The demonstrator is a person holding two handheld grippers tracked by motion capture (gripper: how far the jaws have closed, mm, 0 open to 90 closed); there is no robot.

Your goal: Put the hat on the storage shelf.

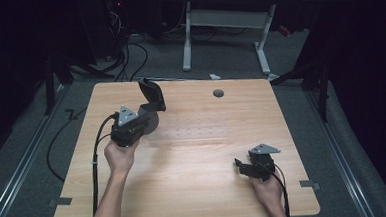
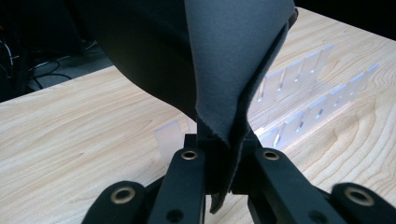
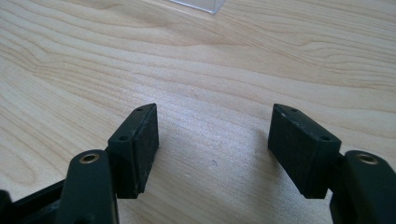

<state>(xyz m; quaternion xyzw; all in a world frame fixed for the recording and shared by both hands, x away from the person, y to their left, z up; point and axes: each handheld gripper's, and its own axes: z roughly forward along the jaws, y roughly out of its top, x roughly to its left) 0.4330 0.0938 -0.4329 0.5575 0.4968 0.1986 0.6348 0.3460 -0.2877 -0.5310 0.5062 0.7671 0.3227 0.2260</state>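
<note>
Left gripper (image 1: 151,106) raised over the left half of the table (image 1: 195,188), its fingers (image 2: 187,182) clamped together on the lower edge of a dark grey fabric piece (image 1: 151,93). In the left gripper view the fabric (image 2: 224,60) rises from the pinch in a folded, curving sheet with a raw cut edge. It stands up off the fingers instead of drooping.

Judgement on handling: light, soft but with some body, felt-like or foam-backed; matte surface, unlikely to slip. Not fragile. It will bend and flap if swung, so an edge pinch suits it; a second hold on the far corner would help to spread or fold it flat.

Right gripper (image 1: 244,167) low at the near right of the table, fingers (image 3: 140,144) well apart, nothing between them, bare wood below.

A clear plastic slotted rack (image 2: 308,93) lies on the table beyond the fabric, faint in the high view (image 1: 192,132). Small dark round grommet (image 1: 218,93) near the far edge.
</note>
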